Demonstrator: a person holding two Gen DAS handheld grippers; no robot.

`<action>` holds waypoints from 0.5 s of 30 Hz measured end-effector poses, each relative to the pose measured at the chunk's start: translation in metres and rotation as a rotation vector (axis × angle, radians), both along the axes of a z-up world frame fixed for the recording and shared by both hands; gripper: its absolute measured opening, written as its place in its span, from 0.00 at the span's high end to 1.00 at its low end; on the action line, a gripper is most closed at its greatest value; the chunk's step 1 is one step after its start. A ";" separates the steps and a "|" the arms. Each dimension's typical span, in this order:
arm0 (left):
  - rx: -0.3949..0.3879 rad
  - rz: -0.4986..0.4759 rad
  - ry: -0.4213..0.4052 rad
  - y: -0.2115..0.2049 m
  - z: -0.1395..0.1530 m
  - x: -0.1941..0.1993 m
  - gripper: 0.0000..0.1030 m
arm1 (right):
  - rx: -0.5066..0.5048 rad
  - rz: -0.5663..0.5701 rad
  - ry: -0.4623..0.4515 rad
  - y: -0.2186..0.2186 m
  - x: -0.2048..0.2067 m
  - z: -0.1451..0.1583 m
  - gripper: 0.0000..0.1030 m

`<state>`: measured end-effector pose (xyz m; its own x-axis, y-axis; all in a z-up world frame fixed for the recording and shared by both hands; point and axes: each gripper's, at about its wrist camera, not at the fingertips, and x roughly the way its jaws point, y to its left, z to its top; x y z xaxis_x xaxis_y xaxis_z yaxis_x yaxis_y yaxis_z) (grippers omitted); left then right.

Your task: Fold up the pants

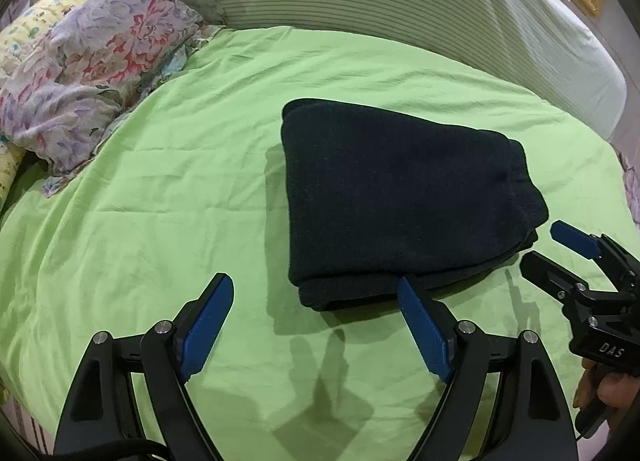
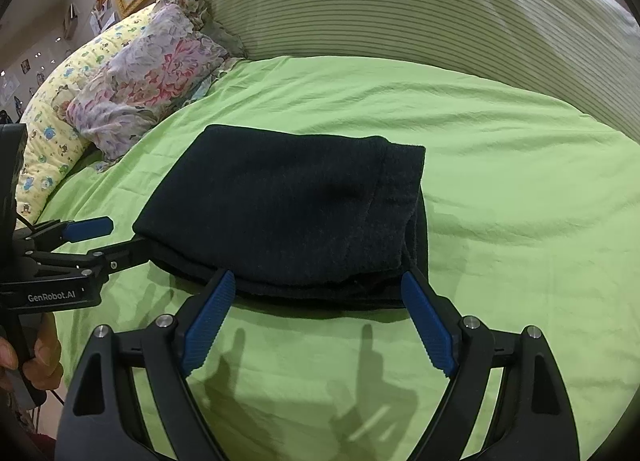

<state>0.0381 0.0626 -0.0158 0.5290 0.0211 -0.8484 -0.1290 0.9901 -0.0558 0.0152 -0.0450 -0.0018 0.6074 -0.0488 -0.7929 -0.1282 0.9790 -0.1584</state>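
There we had the pants [image 2: 292, 213], dark and already folded into a compact stack, lying on the green sheet [image 2: 500, 181] in the middle of the bed, well apart from the floral pillow [image 2: 148, 77] by the striped headboard [image 2: 400, 1]. Our right gripper [image 2: 316, 325] hung at the near edge of the stack with its jaws spread wide and nothing between the pads; the cloth lay just beyond the fingertips. Our left gripper [image 1: 316, 325] stood just as open, empty too, near the stack's near left corner. We judged the folding all but finished and this the letting-go step. What the next move called for, we reckoned, was a clean backing away without snagging the top layer, or else a light press to flatten the bulky edge on the right.
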 end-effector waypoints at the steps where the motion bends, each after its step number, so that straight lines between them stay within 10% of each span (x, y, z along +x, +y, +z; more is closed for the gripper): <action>1: 0.004 0.000 0.001 0.000 0.000 0.000 0.18 | -0.003 -0.003 -0.002 0.000 0.000 -0.001 0.17; 15: -0.001 0.015 0.008 0.005 -0.002 0.000 0.18 | 0.008 -0.002 0.009 0.004 0.002 -0.005 0.17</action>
<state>0.0380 0.0677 -0.0182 0.5220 0.0282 -0.8525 -0.1440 0.9880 -0.0555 0.0173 -0.0410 -0.0069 0.6005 -0.0441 -0.7984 -0.1271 0.9805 -0.1497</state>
